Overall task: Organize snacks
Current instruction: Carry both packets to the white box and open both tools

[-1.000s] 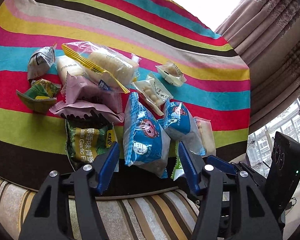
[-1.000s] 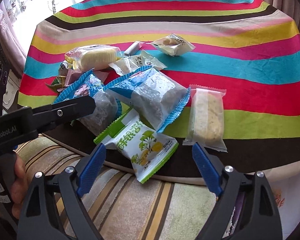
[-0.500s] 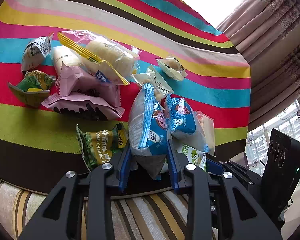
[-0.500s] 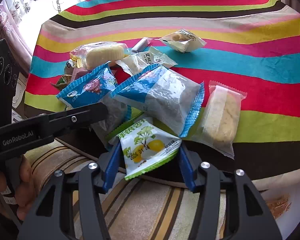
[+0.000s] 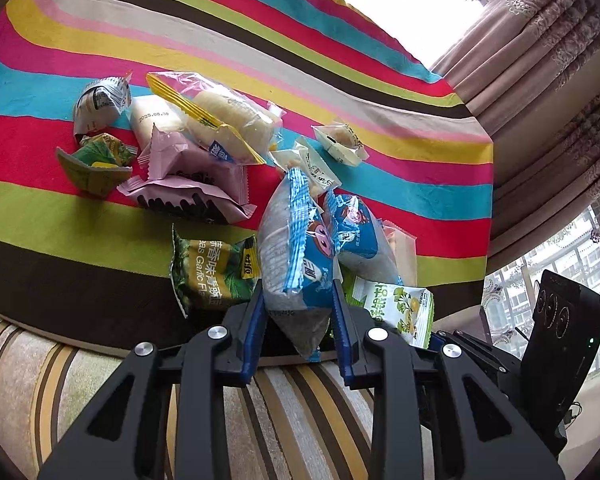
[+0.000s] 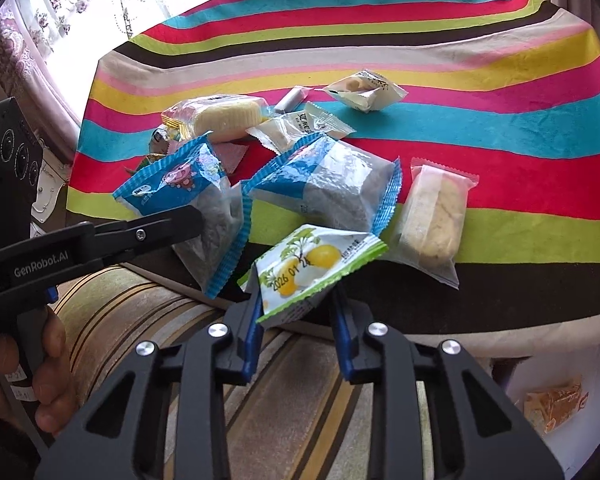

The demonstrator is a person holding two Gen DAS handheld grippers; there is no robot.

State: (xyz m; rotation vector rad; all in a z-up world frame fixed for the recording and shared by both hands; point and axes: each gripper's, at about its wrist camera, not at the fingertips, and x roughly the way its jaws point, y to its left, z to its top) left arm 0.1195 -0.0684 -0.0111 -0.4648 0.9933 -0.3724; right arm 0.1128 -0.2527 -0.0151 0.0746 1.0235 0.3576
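A pile of wrapped snacks lies on a striped cloth [image 5: 380,92]. My left gripper [image 5: 298,292] is shut on a blue-and-clear snack packet [image 5: 296,248], which stands on edge between the pads. From the right wrist view, that packet [image 6: 180,184] shows in the left gripper [image 6: 168,226] from the side. My right gripper [image 6: 296,284] has a green-and-white lemon packet [image 6: 312,264] between its blue pads. Its jaws are closing on it and the pads press its lower end. The same packet [image 5: 396,304] shows to the right in the left wrist view.
A second blue packet [image 6: 332,184] and a clear packet with a pale bar [image 6: 432,216] lie just beyond my right gripper. A green garlic-pea packet [image 5: 212,272], pink packets [image 5: 188,176] and a yellow-trimmed cake packet [image 5: 228,120] lie left. Striped upholstery [image 5: 300,400] runs below the cloth's edge.
Both grippers went from wide open to closed on their packets. The blue packet has tipped up on edge in the left gripper. The lemon packet's far end has risen in the right one.
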